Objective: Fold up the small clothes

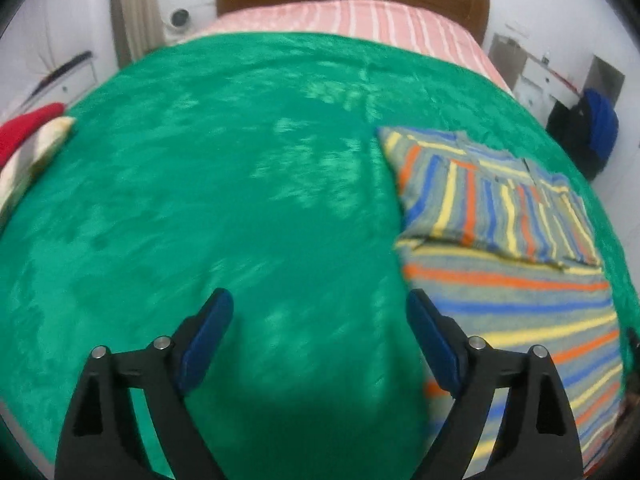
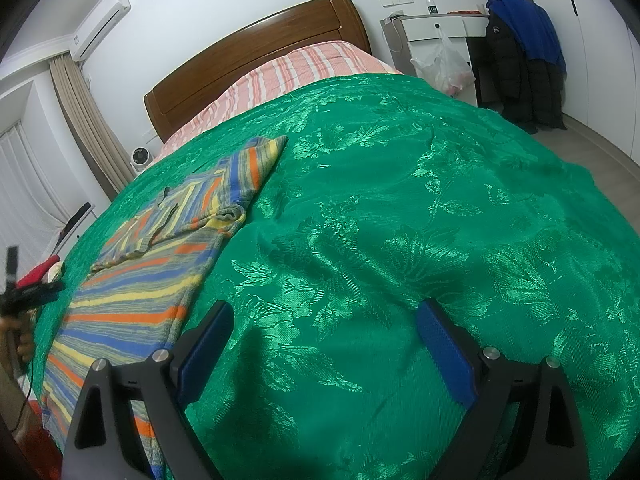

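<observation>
While your left hand-held gripper (image 1: pixel 320 340) hangs over the green bedspread (image 1: pixel 208 184), its blue pads (image 1: pixel 206 340) stand wide apart with nothing between them, only bare cloth below. Your right hand-held gripper (image 2: pixel 326 348) is likewise spread wide and holds nothing; the patterned green cover shows through its gap.

You have the striped shirt (image 1: pixel 512 248) lying flat on the bedspread, to the right of your left gripper in the left wrist view. Its stripes run grey, blue, yellow and orange. The upper part of the shirt is folded over, so that the stripes there run across those of the body beneath. The right finger of your left gripper sits just at the shirt's near edge; whether it touches the cloth cannot be told. In the right wrist view the same shirt (image 2: pixel 132 292) lies to the left of your right gripper, and its lower end passes behind the left finger.

At the left edge of the bedspread you can see a red and cream cloth (image 1: pixel 28 140), well apart from the shirt. Beyond the green cover lies a pink striped sheet (image 2: pixel 288 76), and behind it the wooden headboard (image 2: pixel 256 52).
</observation>
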Available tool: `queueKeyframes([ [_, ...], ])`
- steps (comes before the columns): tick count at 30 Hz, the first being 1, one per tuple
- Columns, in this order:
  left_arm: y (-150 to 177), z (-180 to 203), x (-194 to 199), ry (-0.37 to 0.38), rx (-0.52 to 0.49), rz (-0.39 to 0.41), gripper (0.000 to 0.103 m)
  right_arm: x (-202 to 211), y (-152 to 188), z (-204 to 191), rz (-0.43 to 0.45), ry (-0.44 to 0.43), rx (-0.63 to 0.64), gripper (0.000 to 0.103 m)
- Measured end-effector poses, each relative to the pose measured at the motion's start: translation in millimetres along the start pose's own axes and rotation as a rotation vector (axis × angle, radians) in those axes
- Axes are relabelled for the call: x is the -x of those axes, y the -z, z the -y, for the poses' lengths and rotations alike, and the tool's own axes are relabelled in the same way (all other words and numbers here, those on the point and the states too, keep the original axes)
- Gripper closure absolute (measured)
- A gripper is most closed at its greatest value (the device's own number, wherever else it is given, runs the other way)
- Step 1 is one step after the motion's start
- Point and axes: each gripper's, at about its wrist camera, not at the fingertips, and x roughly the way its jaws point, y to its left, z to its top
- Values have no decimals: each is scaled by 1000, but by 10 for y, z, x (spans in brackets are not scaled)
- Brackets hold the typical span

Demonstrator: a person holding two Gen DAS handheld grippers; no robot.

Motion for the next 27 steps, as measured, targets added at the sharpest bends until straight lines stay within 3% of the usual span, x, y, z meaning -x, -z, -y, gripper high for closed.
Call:
queueKeyframes([
  [5, 333, -342, -103, -66, 23, 7, 11, -5, 1, -3, 2, 3, 3, 11],
  [6, 407, -397, -168, -63, 32, 5, 6, -8, 2, -4, 3, 4, 5, 11],
  [8, 557, -474, -185, -25, 39, 96, 3, -14, 4, -7, 4, 7, 8, 11],
  [17, 593, -493, -138, -5, 41, 132, 1, -17, 12, -16, 7, 7, 13, 11],
  [27, 636, -424, -157, -39, 22, 123, 0, -11, 17, -19, 10, 12, 14, 11],
])
